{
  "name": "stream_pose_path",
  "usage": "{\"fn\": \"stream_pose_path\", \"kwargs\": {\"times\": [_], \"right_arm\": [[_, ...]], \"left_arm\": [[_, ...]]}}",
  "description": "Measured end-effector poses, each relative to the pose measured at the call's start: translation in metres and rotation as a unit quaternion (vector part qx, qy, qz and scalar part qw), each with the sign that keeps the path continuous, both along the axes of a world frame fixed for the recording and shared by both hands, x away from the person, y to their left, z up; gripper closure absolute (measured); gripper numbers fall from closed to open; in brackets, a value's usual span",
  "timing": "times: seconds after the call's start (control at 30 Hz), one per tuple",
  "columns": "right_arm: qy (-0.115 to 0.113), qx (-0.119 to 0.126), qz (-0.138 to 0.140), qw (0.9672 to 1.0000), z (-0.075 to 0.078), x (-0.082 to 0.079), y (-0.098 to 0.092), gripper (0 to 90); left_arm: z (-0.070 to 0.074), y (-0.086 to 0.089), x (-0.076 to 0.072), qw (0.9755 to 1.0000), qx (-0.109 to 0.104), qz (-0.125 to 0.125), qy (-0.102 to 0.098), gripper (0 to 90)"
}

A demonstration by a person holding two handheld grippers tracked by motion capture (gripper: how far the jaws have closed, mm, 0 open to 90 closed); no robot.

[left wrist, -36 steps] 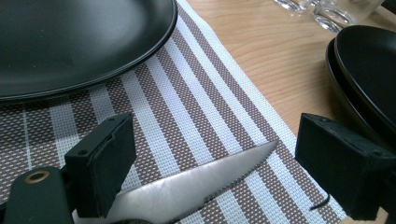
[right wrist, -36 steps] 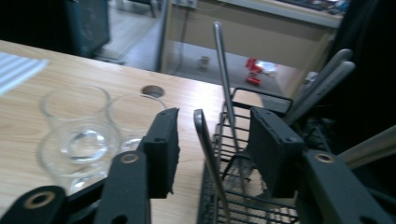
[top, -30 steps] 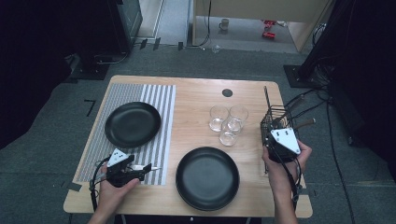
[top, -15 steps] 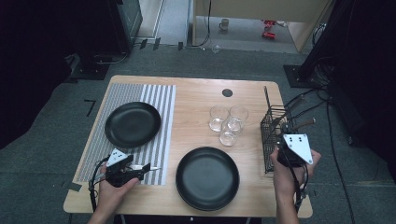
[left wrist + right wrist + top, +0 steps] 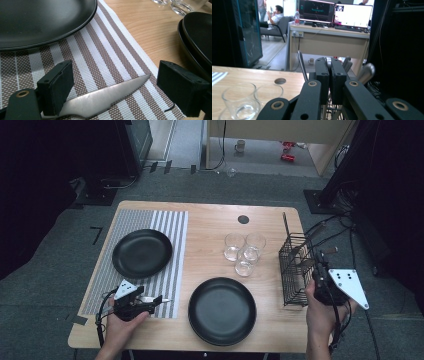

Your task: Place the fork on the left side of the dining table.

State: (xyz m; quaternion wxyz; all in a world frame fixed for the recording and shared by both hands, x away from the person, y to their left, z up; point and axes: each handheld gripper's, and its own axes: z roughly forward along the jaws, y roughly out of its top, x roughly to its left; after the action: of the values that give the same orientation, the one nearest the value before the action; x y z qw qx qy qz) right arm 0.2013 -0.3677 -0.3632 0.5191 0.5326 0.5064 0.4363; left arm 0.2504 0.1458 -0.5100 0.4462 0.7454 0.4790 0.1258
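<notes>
No brand name or readable writing appears on any object. The wooden table point(image 5: 210, 225) carries a striped placemat point(image 5: 172, 227) at 9 o'clock, and on this mat sits one black plate point(image 5: 142, 253), empty. A second black plate point(image 5: 222, 310), also empty, lies on the bare wood at 6 o'clock. At 3 o'clock stands a black wire basket point(image 5: 296, 270), upright, with several utensil handles rising out of it; which utensils they are I cannot tell. Three clear glasses point(image 5: 244, 251) stand close together near the centre of the table, all empty. The left gripper point(image 5: 150, 301) rests low at 7 o'clock on the near part of the mat, held level and pointing toward the second plate; its jaws stand wide apart, and a knife point(image 5: 105, 98) with a serrated edge lies flat on the mat between them, beside the left pad, not pressed. The right gripper point(image 5: 329, 80) is held at 4 o'clock, just beside the basket on its near side, the forearm coming up from below; its jaws are pressed together, and a grey utensil handle point(image 5: 329, 61) shows just behind their tips.
</notes>
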Motion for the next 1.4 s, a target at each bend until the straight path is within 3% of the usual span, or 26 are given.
{"fn": "stream_pose_path", "kwargs": {"times": [0.37, 0.83, 1.13, 1.4], "right_arm": [[-0.038, 0.003, 0.016, 0.9991, 0.03, -0.014, 0.016, 88.2], [-0.055, -0.003, 0.04, 0.9977, 0.047, -0.013, 0.035, 88.2], [-0.059, -0.001, 0.061, 0.9964, 0.05, -0.007, 0.051, 88.2], [-0.061, 0.004, 0.082, 0.9948, 0.052, -0.003, 0.065, 88.2]], "left_arm": [[0.007, -0.01, -0.005, 0.9998, -0.004, -0.011, -0.018, 14.4], [0.01, -0.014, -0.004, 0.9995, -0.009, -0.013, -0.026, 14.4], [0.019, -0.021, -0.002, 0.9982, -0.048, -0.016, -0.031, 14.4], [0.025, -0.036, -0.002, 0.9952, -0.066, -0.009, -0.072, 14.5]]}}
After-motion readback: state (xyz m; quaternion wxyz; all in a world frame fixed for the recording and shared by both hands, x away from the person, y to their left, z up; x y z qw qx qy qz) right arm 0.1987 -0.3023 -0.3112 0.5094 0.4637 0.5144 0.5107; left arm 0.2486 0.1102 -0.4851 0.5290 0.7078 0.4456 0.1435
